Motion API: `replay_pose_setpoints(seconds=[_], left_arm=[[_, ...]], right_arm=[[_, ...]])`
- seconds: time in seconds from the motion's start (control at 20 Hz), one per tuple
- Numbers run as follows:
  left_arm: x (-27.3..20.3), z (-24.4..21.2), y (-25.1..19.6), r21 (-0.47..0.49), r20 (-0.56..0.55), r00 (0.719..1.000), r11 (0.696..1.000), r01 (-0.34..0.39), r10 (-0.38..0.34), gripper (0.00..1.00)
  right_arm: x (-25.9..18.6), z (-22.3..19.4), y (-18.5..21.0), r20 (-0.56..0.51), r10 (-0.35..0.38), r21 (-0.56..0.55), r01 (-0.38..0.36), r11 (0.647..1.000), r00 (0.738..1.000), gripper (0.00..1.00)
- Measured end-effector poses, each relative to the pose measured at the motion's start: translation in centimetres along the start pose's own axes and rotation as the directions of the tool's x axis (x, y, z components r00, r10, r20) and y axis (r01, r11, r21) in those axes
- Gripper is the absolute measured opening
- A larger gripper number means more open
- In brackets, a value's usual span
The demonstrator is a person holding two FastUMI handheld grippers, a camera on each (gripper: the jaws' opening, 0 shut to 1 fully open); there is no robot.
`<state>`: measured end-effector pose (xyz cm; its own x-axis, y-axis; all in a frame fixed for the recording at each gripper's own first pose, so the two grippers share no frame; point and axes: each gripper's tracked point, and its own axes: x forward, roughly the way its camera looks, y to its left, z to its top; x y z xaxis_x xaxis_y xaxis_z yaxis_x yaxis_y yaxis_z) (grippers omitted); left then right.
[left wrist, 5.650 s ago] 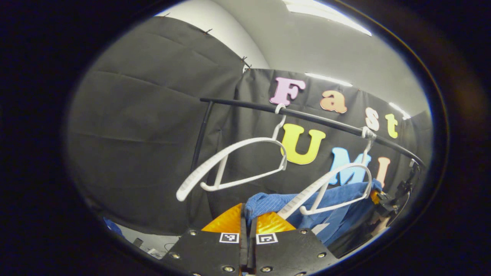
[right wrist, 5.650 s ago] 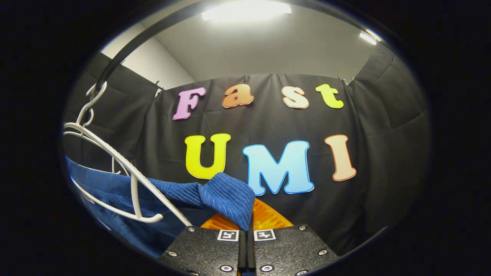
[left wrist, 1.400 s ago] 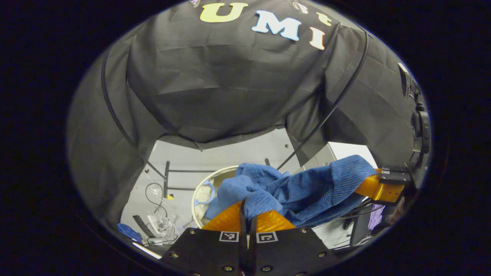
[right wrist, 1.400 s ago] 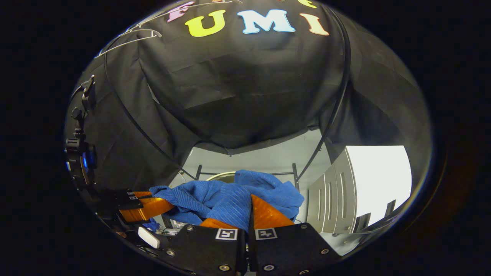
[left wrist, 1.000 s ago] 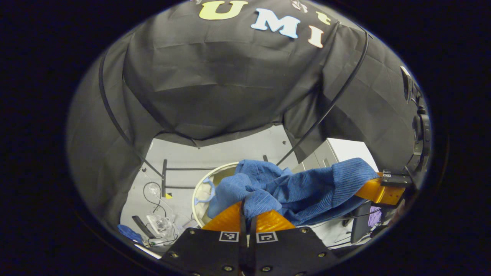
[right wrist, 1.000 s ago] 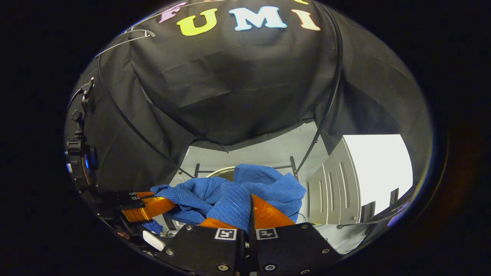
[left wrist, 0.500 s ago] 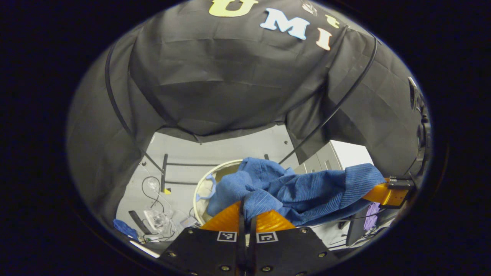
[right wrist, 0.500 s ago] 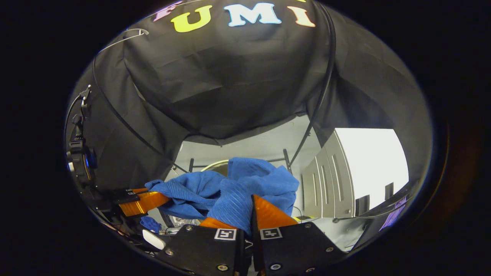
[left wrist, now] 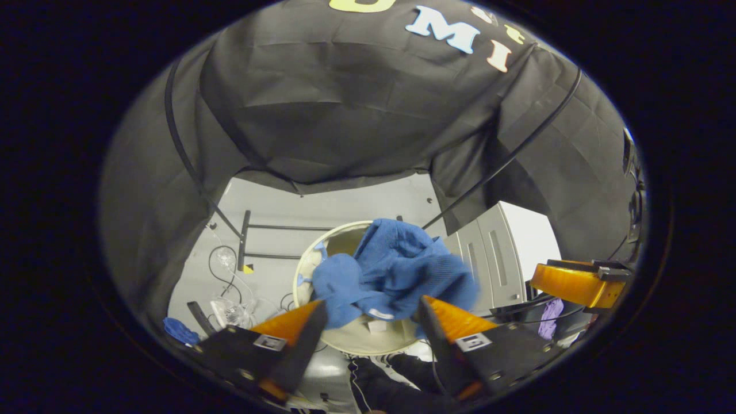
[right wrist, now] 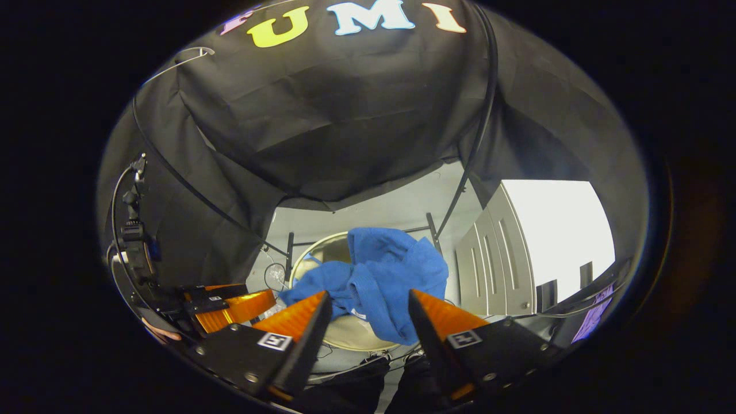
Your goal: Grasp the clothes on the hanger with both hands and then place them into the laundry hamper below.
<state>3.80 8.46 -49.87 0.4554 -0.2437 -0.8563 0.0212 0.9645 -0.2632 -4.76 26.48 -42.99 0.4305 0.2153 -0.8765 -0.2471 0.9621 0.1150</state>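
Left gripper view: left gripper (left wrist: 368, 322), orange fingers spread wide apart, holding nothing. Blue garment (left wrist: 397, 270), bunched and slightly blurred, lies straight ahead of and below the gap between the fingers, free of both; no clear long axis, a loose heap with a lobe toward the view's left. Directly beneath it, round cream laundry hamper (left wrist: 345, 345), mouth up, its near rim showing under the cloth. Whether the garment is falling or already draped on the rim cannot be told. Right gripper (left wrist: 575, 282) appears at the view's right edge, off to the side of the hamper. Grey floor (left wrist: 276, 207) carries cables and clutter left of the hamper; a grey cabinet (left wrist: 489, 253) stands just beside it on the right. Right gripper view: right gripper (right wrist: 368, 313), fingers likewise parted, empty. Same garment (right wrist: 391, 276) ahead and below, over the hamper (right wrist: 322, 244), hanging toward its near right rim. Left gripper (right wrist: 236, 305) at lower left. Both grippers judged about equally near. Judgement: release made; cloth may catch on the rim.
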Motion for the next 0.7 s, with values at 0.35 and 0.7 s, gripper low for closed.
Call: replay_pose_setpoints(seconds=[0.35,0.7], left_arm=[[-1.9,0.6,0.4,0.062,0.040,0.998,0.997,-0.047,0.044,0.96],[-6.9,4.8,-1.9,0.054,0.155,0.986,0.996,-0.071,0.062,0.96]], right_arm=[[-3.5,2.2,-4.1,0.091,-0.070,0.048,0.065,0.997,0.993,0.96],[-7.7,4.8,-11.0,0.226,-0.161,0.218,0.111,0.970,0.961,0.95]])
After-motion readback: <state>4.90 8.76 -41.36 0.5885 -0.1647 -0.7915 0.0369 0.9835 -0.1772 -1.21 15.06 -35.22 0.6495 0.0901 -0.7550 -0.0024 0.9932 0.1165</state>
